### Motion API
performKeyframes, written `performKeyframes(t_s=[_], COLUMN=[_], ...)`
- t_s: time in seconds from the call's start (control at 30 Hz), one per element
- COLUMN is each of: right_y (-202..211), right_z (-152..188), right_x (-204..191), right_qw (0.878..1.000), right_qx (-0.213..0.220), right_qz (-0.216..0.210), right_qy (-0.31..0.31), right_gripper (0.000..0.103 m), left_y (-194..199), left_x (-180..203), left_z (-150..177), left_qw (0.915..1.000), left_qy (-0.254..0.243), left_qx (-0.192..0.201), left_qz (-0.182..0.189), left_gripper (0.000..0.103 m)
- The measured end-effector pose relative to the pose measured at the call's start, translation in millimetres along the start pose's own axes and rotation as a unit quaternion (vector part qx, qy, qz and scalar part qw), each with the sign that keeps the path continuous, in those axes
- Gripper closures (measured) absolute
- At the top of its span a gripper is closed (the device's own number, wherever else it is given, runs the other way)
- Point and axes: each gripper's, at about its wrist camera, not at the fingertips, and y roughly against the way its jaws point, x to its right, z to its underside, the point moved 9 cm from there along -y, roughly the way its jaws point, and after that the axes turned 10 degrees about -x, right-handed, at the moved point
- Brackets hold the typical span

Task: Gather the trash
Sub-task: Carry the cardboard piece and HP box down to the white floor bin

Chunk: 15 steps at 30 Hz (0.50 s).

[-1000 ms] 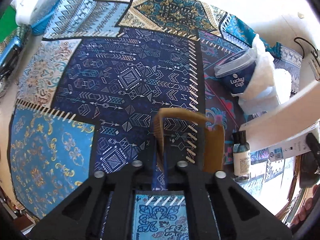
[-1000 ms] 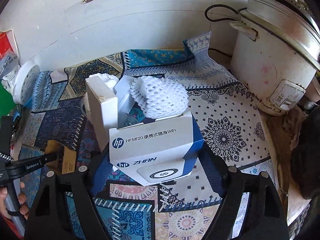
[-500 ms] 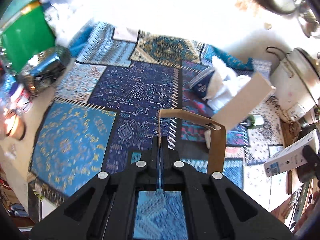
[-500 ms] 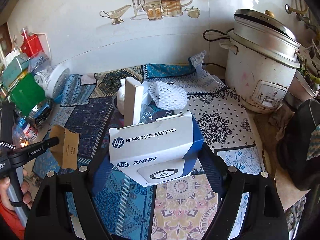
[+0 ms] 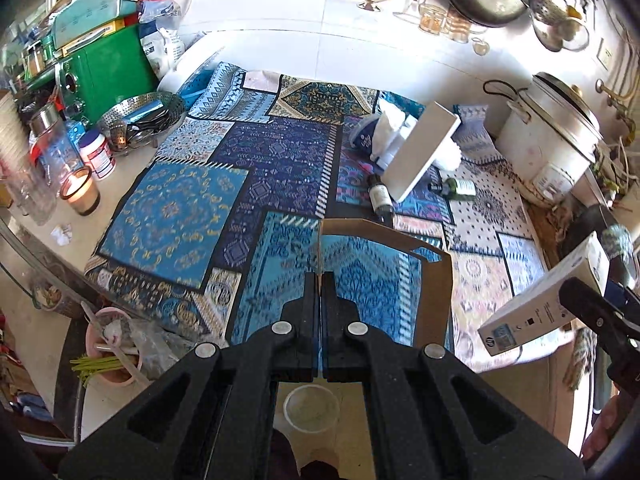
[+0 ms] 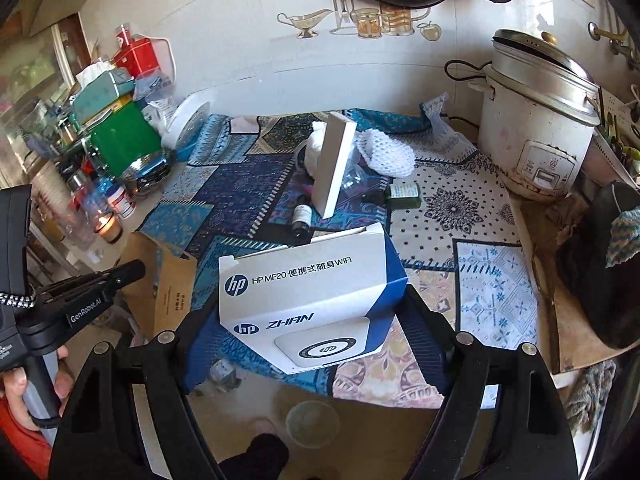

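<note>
My left gripper [image 5: 320, 276] is shut on one wall of an open brown cardboard box [image 5: 436, 292], held in the air over the near edge of the counter. The same brown box [image 6: 168, 280] shows at the left of the right wrist view, beside the left gripper's fingers [image 6: 120, 276]. My right gripper [image 6: 308, 328] grips a white and blue HP box [image 6: 304, 296] across its sides; that HP box [image 5: 544, 304] also appears at the right of the left wrist view. On the patterned cloth [image 5: 176, 216] remain a white upright box [image 5: 424, 152], a white foam net [image 6: 388, 152], a dark cup [image 5: 366, 136] and two small bottles [image 5: 380, 196].
A rice cooker [image 6: 536, 128] stands at the back right. A green tin [image 5: 104, 72], a steel basket [image 5: 140, 116], jars and a lit candle [image 5: 80, 192] crowd the left side. A pink bowl with scraps [image 5: 112, 352] sits below the counter edge. A round lid [image 5: 312, 408] lies on the floor.
Both grippers have pulled back and up from the cloth with their boxes; the counter items now look smaller and farther, and the wall, the left clutter and the floor have come into view.
</note>
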Motion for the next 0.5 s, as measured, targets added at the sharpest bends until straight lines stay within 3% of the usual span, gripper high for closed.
performKeyframes(t_s=[0.13,0.3,0.5], right_y=[1,-17,-69], right_z=[21,50,103], right_x=[-20,-40,-54], right_qw=[1.0,0.999,0.994], right_qx=[-0.009,-0.036,-0.095], right_qz=[-0.017,-0.031,-0.042], right_qy=[0.002,-0.008,-0.037], right_gripper=[0.023,0.023,0.023], left_y=[5,1,-37], left_x=[-10,-35,-68], left_z=[31,67,119], left_qw=[0.9992,0.9994,0.9959], left_qy=[0.017,-0.003,-0.017], left_qx=[-0.022,-0.033,-0.083], left_qz=[0.027,-0.012,-0.031], left_gripper=[0.103,0.103,0.103])
